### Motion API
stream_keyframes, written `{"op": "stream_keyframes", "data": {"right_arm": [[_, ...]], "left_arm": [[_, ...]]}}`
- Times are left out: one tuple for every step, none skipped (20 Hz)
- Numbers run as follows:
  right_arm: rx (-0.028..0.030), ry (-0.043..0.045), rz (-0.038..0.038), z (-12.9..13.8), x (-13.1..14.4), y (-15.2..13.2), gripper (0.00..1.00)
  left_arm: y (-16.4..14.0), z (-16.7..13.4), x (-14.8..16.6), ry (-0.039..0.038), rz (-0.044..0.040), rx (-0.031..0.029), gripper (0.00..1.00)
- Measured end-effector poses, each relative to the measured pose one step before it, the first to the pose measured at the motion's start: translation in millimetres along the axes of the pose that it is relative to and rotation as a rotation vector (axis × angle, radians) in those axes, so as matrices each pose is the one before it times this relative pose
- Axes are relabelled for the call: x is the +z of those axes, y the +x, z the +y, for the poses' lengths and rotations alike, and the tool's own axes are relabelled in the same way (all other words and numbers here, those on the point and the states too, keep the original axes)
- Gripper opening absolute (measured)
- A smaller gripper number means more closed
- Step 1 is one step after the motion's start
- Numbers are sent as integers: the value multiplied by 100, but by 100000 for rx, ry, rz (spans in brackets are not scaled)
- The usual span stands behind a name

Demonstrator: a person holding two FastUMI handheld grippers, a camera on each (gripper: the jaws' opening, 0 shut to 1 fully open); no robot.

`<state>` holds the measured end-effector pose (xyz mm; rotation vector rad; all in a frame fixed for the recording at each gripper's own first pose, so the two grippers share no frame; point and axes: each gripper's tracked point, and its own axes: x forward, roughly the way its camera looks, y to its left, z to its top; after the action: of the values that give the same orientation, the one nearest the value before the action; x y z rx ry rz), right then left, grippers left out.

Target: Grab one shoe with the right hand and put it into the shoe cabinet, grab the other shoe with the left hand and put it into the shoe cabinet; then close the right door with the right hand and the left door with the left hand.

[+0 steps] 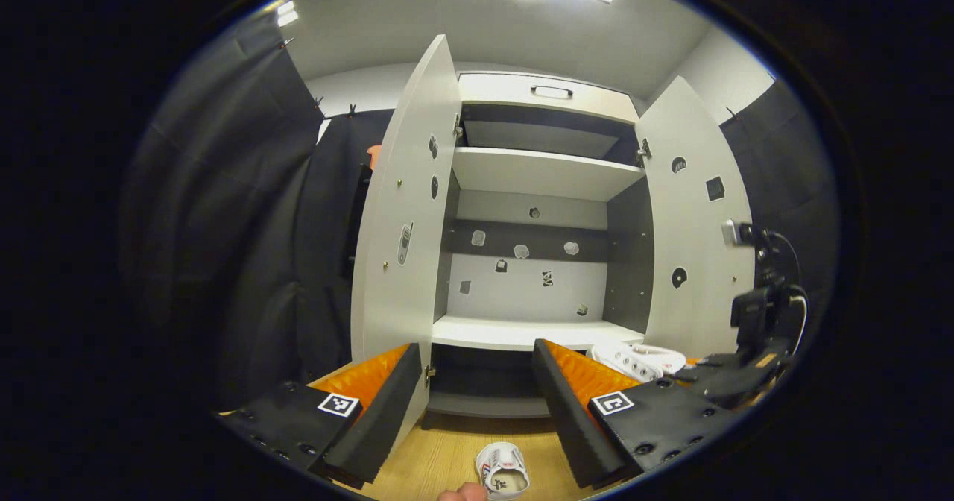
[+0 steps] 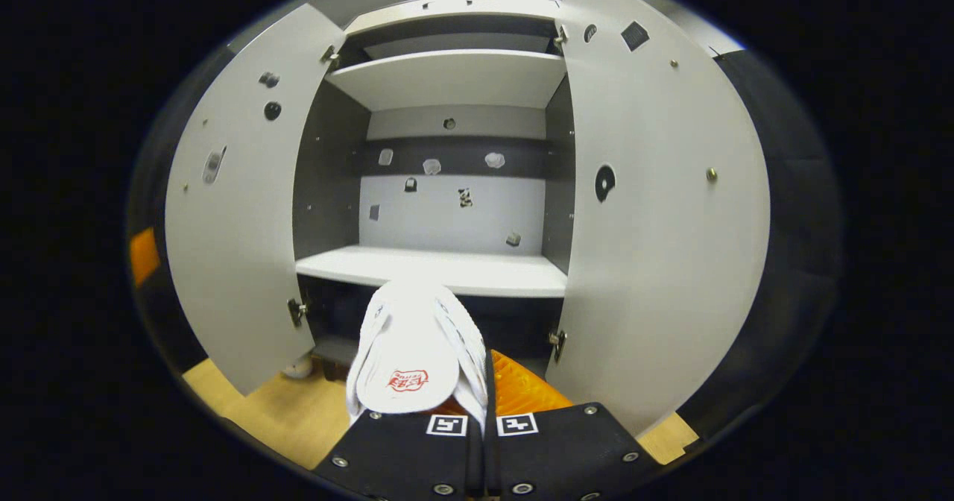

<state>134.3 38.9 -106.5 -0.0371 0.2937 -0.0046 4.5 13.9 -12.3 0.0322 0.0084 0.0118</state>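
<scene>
White shoe (image 2: 414,352) clamped between the right tongs (image 2: 477,419), sole side up, just before the shoe cabinet (image 2: 455,76). Second shoe (image 1: 501,471) on the wooden floor (image 1: 440,456), below the left tongs (image 1: 477,411), which stand apart. Both doors (image 2: 231,203) wide open; the white shelf (image 2: 447,268) lies beyond.

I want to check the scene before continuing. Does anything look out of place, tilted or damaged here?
Nothing looks damaged or spilled. The white two-door shoe cabinet stands with both doors open, as the task needs. One white sneaker is clamped in the right gripper facing the cabinet. The other white sneaker lies on the wooden floor below the open left gripper.
</scene>
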Motion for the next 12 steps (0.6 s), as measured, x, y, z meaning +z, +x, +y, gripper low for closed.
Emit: {"op": "stream_keyframes", "data": {"right_arm": [[-358, 212, -1305, -321, 1399, 315, 0], [-375, -463, -636, -131, 1885, 1684, 0], [-1174, 161, -531, -348, 1579, 1878, 0], [-1587, 1032, 892, -364, 813, 1904, 0], [-1401, 1198, 2471, 177, 1417, 2359, 0], [-1650, 1071, 1929, -529, 436, 1851, 0], [-2422, 768, 2034, -460, 74, 2641, 0], [-2676, -206, 2284, -320, -83, 2226, 0], [-2946, -568, 1993, -389, -419, 2165, 0], [-2687, -255, 2416, -327, -549, 1857, 0], [-1967, 511, 2915, -167, -451, 1876, 0], [-1836, 1233, 3522, -121, -603, 1592, 0]], "left_arm": [[-91, 68, 47, 197, -263, 40, 98], [-121, 18, -81, -44, 4, -55, 98], [10, 20, -48, -179, 196, -38, 97], [19, 27, -178, -118, 306, 175, 97], [-15, 109, -68, -229, 42, 321, 98], [-99, 78, -7, -399, 50, 86, 97], [45, 77, -76, -495, 208, 141, 97], [14, 155, -201, -292, 360, 239, 98], [39, 209, 17, -159, 279, 537, 95], [84, 221, -15, -59, 143, 566, 97], [98, 190, 13, 143, 87, 426, 97], [135, 216, 28, 428, -21, 663, 97]]}}
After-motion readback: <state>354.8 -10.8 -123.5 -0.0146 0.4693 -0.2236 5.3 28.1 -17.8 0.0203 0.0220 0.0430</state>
